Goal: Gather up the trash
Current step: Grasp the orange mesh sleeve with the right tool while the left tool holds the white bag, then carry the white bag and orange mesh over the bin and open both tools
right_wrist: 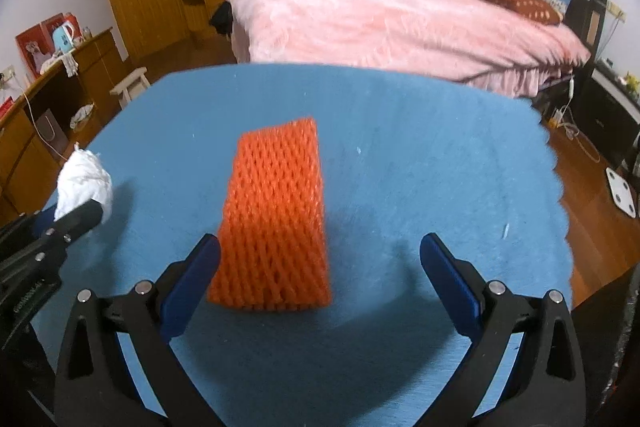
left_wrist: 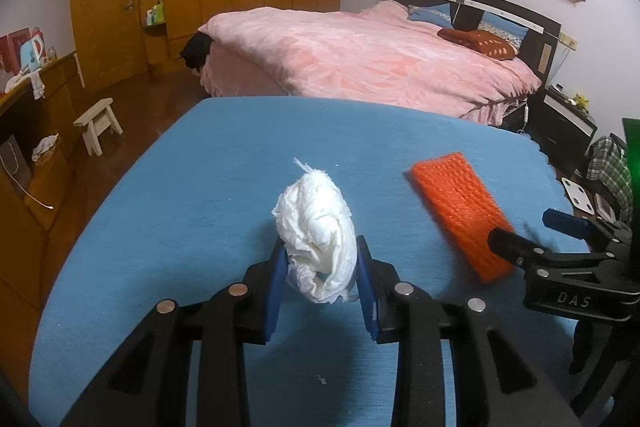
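Note:
A crumpled white tissue wad [left_wrist: 318, 227] is pinched between the blue pads of my left gripper [left_wrist: 322, 251], held just over the blue table cloth [left_wrist: 200, 187]. The same tissue wad [right_wrist: 86, 179] shows at the left of the right wrist view, with the left gripper's fingers [right_wrist: 76, 221] around it. An orange foam fruit net [right_wrist: 276, 215] lies flat on the cloth. My right gripper [right_wrist: 320, 251] hangs over it with jaws wide open, the net's near end between them and close to the left finger, not gripped. In the left wrist view the orange net [left_wrist: 460, 211] lies to the right, with the right gripper [left_wrist: 532, 231] at its near end.
The blue cloth's scalloped right edge [right_wrist: 560, 195] drops to a wooden floor [right_wrist: 608, 227] with a white scale [right_wrist: 622, 193]. A bed with a pink cover [left_wrist: 360, 55] stands beyond the table. A small wooden stool [left_wrist: 98, 125] and low cabinets [left_wrist: 32, 147] are at the left.

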A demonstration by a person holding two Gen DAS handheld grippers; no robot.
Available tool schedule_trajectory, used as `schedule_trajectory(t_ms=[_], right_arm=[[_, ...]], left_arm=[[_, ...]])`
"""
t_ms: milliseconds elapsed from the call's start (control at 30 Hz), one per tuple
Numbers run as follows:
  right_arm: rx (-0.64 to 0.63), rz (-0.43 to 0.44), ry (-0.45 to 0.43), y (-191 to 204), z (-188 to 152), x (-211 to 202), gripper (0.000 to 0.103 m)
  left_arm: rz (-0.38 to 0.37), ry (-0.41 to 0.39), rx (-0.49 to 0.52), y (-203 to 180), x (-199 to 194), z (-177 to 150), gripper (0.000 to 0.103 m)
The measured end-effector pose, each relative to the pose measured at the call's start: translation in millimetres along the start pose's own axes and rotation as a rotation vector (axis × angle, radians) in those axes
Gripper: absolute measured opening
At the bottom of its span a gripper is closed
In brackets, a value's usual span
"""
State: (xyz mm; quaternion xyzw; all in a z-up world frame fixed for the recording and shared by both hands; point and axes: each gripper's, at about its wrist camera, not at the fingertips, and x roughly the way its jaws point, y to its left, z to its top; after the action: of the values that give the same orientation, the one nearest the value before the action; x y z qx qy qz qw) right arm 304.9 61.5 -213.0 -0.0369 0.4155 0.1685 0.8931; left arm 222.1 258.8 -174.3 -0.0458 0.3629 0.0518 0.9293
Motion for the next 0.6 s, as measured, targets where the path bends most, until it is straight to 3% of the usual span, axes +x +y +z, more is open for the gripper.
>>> schedule_trajectory(t_ms=[33, 67, 133, 367, 533, 600], right_arm=[[-0.001, 0.004, 0.003, 1, -1, 1, 0.093], [-0.002, 0.008, 0.007, 2, -1, 2, 0.081], [0.000, 0.027, 0.029, 5, -1, 8, 0.067], [-0.002, 0.107, 0.048, 10, -4, 7, 0.033], [-0.003, 0.128, 0.044, 9, -4, 0, 0.012], [0.009, 0.148, 0.048, 7, -3, -3, 0.011]], left_arm=[[-0.001, 0.002, -0.004, 2, 1, -1, 0.033], [-0.001, 0.003, -0.005, 3, 1, 0, 0.033], [-0.003, 0.005, -0.006, 4, 2, 0, 0.033], [-0.016, 0.009, -0.011, 5, 3, -2, 0.033], [-0.024, 0.008, -0.008, 3, 3, -2, 0.033], [-0.026, 0.006, -0.008, 1, 1, -2, 0.033]])
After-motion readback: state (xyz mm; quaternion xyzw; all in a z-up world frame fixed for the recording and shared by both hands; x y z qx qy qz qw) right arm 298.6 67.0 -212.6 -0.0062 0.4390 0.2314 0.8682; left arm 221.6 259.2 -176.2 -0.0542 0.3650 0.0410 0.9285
